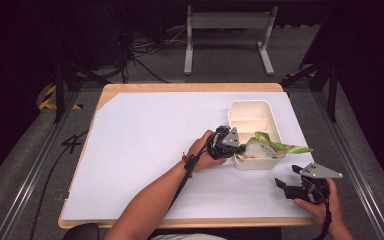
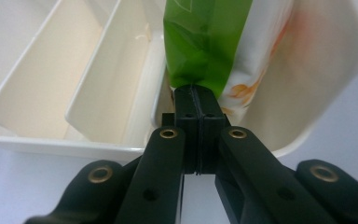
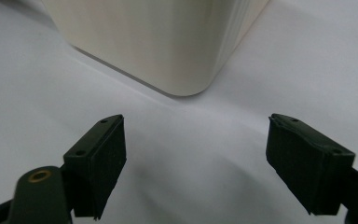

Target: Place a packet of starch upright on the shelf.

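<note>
Right gripper [image 1: 291, 184] sits at the near right of the table [image 1: 145, 150], jaws wide with nothing between them, just near the tray's corner, while my left gripper [image 1: 239, 148] is pinched tight on the edge of the green-and-white snack bag [image 1: 265, 146]. I'd say I'm mostly there: the bag is draped over the near compartment of the cream divided tray [image 1: 236, 111] but not settled in, so lowering and letting go is what's left. Can't read any brand or writing on the bag, too blurry.

Wooden table [image 1: 130, 88] under a white sheet [image 1: 145, 150], grey carpeted floor [image 1: 220, 70], pale metal stand [image 1: 227, 22] beyond the far edge, tangled cables [image 1: 140, 50] at far left, dark surroundings, black frame legs [image 1: 60, 90]
</note>
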`<state>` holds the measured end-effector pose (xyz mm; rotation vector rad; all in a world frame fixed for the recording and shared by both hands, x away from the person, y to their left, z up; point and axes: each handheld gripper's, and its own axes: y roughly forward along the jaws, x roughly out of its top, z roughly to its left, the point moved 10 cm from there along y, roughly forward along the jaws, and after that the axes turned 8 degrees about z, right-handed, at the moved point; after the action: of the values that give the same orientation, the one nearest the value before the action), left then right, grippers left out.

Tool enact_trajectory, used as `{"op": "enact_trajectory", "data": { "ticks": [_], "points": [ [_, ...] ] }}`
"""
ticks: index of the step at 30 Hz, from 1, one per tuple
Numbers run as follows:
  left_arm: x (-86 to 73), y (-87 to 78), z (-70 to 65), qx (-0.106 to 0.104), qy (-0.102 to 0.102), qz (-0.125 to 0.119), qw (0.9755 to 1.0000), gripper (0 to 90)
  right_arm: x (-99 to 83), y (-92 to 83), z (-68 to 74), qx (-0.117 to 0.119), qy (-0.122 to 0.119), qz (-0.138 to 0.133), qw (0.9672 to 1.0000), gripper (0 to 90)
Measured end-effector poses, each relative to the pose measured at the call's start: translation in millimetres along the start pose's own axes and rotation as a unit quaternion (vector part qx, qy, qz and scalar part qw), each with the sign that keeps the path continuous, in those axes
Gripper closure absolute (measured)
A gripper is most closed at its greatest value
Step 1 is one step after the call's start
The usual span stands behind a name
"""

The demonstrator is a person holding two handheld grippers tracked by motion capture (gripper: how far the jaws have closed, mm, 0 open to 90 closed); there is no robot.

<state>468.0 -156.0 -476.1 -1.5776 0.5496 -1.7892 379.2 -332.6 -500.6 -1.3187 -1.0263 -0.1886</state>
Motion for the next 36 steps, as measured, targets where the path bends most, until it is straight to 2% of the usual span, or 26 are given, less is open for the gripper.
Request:
{"op": "enact_trajectory", "data": {
  "ticks": [1, 4, 7, 10, 11, 15, 16, 18, 19, 20, 21, 22, 24, 26, 31, 32, 33, 34, 36],
  "points": [
    [0.9, -2.8, 0.1, -0.003, -0.005, -0.008, 0.9999, 88.2, 0.0, -0.1, -0.1, 0.000, 0.000, 0.000, 1.0000, 19.8],
    [6.4, -22.7, 2.3, -0.005, -0.021, -0.056, 0.9982, 86.7, -0.6, -0.3, -0.7, 0.001, 0.002, -0.001, 1.0000, 19.8],
    [4.0, -40.3, 1.4, 0.004, -0.015, -0.067, 0.9976, 85.6, -0.6, 0.1, -1.2, 0.002, 0.003, -0.001, 1.0000, 19.9],
    [-5.4, -56.0, -0.4, 0.017, -0.013, -0.066, 0.9976, 84.7, -0.1, -0.4, 0.1, 0.001, 0.000, -0.001, 1.0000, 19.9],
    [-5.4, -56.0, -0.4, 0.017, -0.013, -0.066, 0.9976, 84.2, -0.1, -0.4, 0.1, 0.001, 0.000, -0.001, 1.0000, 19.9],
    [-26.3, -82.6, 1.0, 0.034, -0.027, -0.065, 0.9969, 82.2, 0.8, -1.2, 0.0, 0.000, 0.001, -0.004, 1.0000, 20.0],
    [-36.0, -92.5, 3.8, 0.046, -0.032, -0.060, 0.9966, 79.0, 1.0, -1.6, 1.0, -0.001, 0.000, -0.005, 1.0000, 19.9],
    [-42.2, -98.8, 5.5, 0.049, -0.035, -0.059, 0.9964, 78.0, 1.3, -2.0, 1.2, -0.001, -0.001, -0.006, 1.0000, 20.0],
    [-46.8, -102.7, 7.0, 0.053, -0.037, -0.055, 0.9964, 74.3, 2.2, -2.9, 1.4, -0.005, -0.005, -0.009, 0.9999, 19.9],
    [-58.2, -110.8, 10.0, 0.067, -0.047, -0.047, 0.9955, 72.2, 2.5, -3.5, 2.1, -0.004, -0.008, -0.010, 0.9999, 19.9],
    [-65.1, -115.1, 10.8, 0.073, -0.050, -0.041, 0.9952, 70.4, 2.8, -3.7, 2.5, -0.004, -0.009, -0.012, 0.9999, 19.9],
    [-65.1, -115.1, 10.8, 0.073, -0.050, -0.041, 0.9952, 70.4, 2.8, -3.7, 2.5, -0.004, -0.009, -0.012, 0.9999, 19.9],
    [-82.8, -128.9, 11.4, 0.087, -0.051, -0.030, 0.9944, 68.4, 3.8, -4.6, 3.8, -0.008, -0.015, -0.015, 0.9997, 19.9],
    [-93.4, -136.7, 12.3, 0.091, -0.054, -0.022, 0.9941, 67.0, 4.3, -5.1, 4.1, -0.010, -0.019, -0.015, 0.9996, 19.9],
    [-124.1, -149.3, 13.9, 0.109, -0.075, 0.006, 0.9912, 61.5, 4.2, -5.4, 4.8, -0.011, -0.020, -0.015, 0.9996, 19.9],
    [-128.1, -150.5, 14.0, 0.112, -0.081, 0.008, 0.9904, 59.7, 4.5, -5.2, 5.0, -0.011, -0.020, -0.015, 0.9996, 19.9],
    [-135.4, -152.3, 14.8, 0.120, -0.088, 0.020, 0.9886, 57.8, 4.6, -5.1, 5.3, -0.011, -0.021, -0.015, 0.9996, 19.9],
    [-135.4, -152.3, 14.8, 0.120, -0.088, 0.020, 0.9886, 55.1, 4.6, -4.8, 5.9, -0.010, -0.023, -0.014, 0.9996, 19.9],
    [-146.0, -157.2, 14.8, 0.130, -0.097, 0.026, 0.9864, 54.0, 4.8, -4.9, 6.7, -0.008, -0.024, -0.015, 0.9996, 19.9]
  ]
}}
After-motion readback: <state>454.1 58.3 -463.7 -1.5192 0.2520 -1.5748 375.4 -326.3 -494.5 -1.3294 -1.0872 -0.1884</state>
